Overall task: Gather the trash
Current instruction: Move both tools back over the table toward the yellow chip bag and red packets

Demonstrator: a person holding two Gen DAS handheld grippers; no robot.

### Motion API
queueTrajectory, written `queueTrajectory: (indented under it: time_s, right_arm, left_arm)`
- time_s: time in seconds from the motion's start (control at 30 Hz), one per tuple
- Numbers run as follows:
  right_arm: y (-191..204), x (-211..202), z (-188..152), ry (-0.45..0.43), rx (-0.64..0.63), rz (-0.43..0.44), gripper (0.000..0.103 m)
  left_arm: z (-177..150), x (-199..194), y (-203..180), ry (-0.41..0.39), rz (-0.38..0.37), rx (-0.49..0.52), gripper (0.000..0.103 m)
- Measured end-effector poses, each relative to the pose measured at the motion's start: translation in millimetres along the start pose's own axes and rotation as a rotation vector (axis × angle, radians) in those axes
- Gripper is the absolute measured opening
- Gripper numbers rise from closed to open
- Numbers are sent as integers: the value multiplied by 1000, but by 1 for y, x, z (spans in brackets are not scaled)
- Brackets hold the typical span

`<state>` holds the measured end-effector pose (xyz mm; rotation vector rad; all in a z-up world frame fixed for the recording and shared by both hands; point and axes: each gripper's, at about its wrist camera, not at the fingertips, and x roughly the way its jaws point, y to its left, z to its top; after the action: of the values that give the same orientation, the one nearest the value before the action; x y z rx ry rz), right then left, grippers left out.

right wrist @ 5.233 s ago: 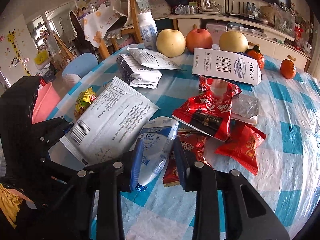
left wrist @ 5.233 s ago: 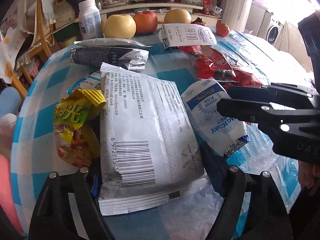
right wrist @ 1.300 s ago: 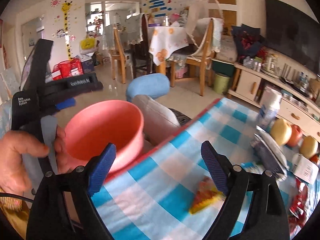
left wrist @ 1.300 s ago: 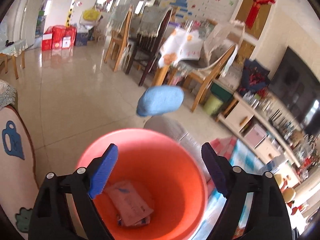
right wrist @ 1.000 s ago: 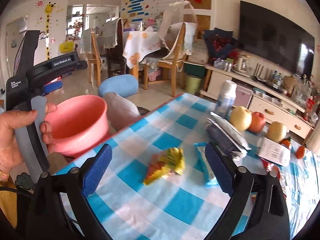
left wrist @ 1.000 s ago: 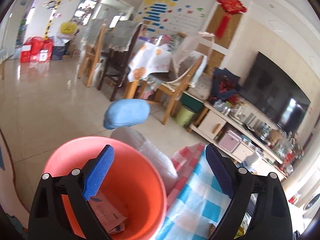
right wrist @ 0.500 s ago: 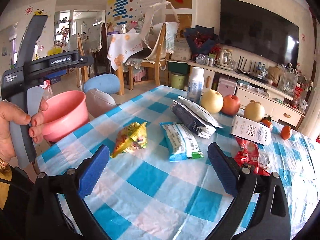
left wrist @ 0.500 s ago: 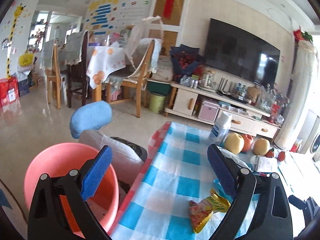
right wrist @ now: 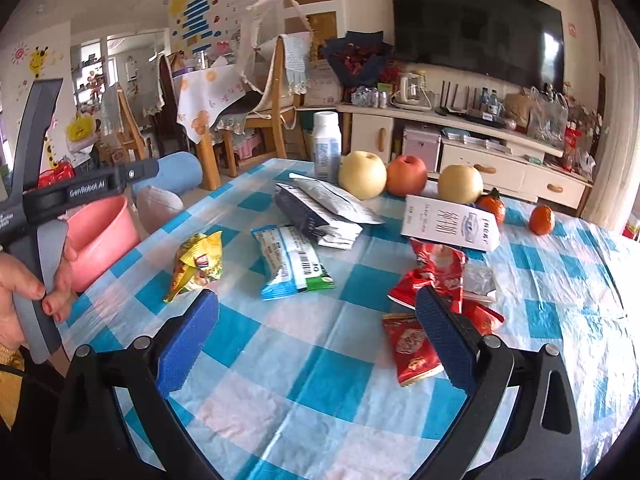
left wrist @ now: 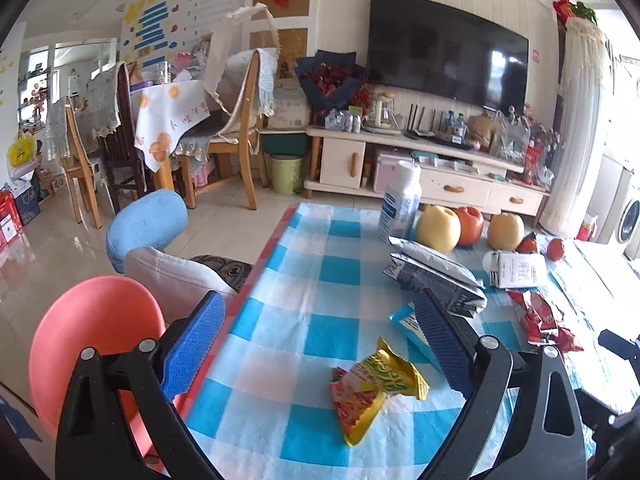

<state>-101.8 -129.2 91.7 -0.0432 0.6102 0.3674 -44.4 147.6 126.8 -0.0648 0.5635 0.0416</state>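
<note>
Both hand-held grippers are held above the near edge of the surface point(right wrist: 320, 360), a table under a glossy blue-and-white checked plastic cover. The left hand-held gripper point(left wrist: 320, 344) has its jaws spread wide and nothing between them. The right hand-held gripper point(right wrist: 316, 340) is likewise spread wide and empty. Each blue pad point(right wrist: 188, 340) shows a ribbed, foam-like face.

The pink bin point(left wrist: 92, 344), a smooth round plastic tub, stands off the left edge of the surface, below the level of the tabletop, next to the left hand-held gripper.

The nearest trash to the left hand-held gripper is the yellow snack wrapper point(left wrist: 372, 384). It lies on the surface just ahead of the jaws and slightly right of centre. It is crumpled foil, irregular in shape, with its long axis running diagonally from near-left to far-right in the left wrist view. The left hand-held gripper is judged the nearer of the 2 to it.

The blue-and-white packet point(right wrist: 290, 260) lies flat beyond the wrapper, roughly rectangular, its long axis pointing away from the right wrist camera. The red wrappers point(right wrist: 436, 280) form a crinkled cluster ahead of the right jaw, and 1 flat red packet point(right wrist: 410, 346) lies just beside that jaw. The right hand-held gripper is judged nearer to these.

Fruit point(right wrist: 362, 180) and a white bottle point(right wrist: 327, 144) stand at the far side.
</note>
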Motion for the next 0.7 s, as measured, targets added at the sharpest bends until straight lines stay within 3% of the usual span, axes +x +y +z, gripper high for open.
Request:
queueTrajectory:
  time_s: [0.7]
  right_arm:
    - [-87, -5, -3, 49, 136, -73, 99]
  left_arm:
    - [-8, 14, -65, 67, -108, 106, 95]
